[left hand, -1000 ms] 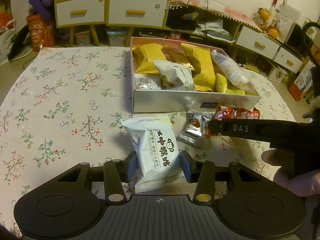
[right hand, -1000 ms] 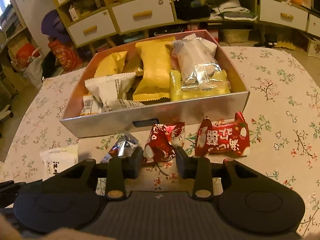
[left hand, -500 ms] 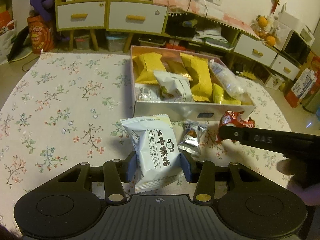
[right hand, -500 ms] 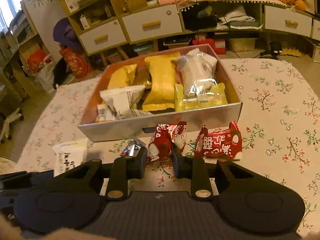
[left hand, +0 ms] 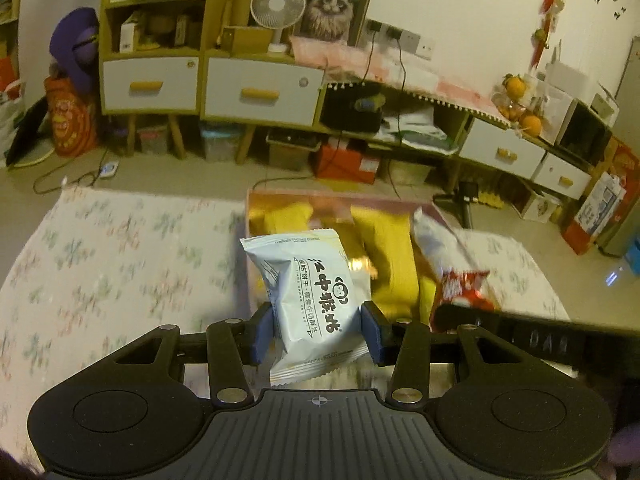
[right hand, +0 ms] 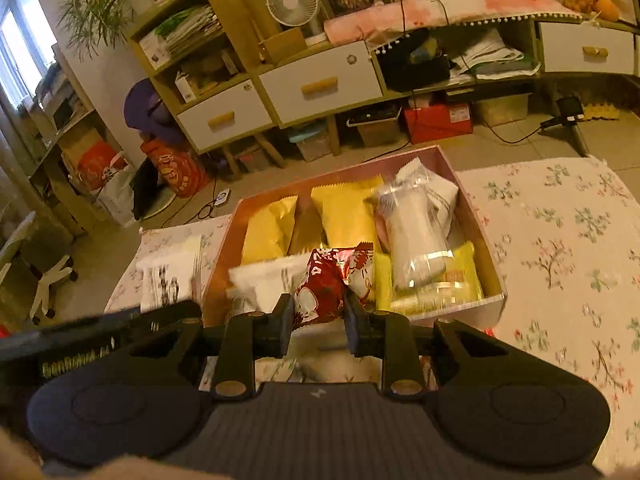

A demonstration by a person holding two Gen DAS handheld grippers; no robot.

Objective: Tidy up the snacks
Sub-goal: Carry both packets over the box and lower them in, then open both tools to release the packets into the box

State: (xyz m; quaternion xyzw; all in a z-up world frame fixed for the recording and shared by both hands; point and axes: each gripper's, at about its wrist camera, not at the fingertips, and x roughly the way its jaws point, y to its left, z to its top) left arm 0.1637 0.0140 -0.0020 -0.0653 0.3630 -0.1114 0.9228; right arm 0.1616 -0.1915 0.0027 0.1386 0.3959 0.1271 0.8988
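Observation:
My left gripper (left hand: 318,332) is shut on a white snack packet (left hand: 310,292) with black Chinese print and holds it in the air over the front of the pink snack box (left hand: 256,208). My right gripper (right hand: 318,320) is shut on a red snack packet (right hand: 328,284) and holds it above the front of the same box (right hand: 476,208). The box holds yellow packets (right hand: 344,216), a clear bag (right hand: 412,224) and a white packet (right hand: 268,284). The red packet also shows in the left wrist view (left hand: 460,286), and the white one in the right wrist view (right hand: 170,276).
The floral tablecloth (right hand: 568,240) spreads around the box. Beyond the table stand cabinets with white drawers (left hand: 260,88), a fan (left hand: 278,4) and floor clutter. The table view is blurred in the left wrist frame.
Both grippers have lifted their packets off the table and moved forward over the box. The silver packet and the second red packet near the box front have gone out of view.

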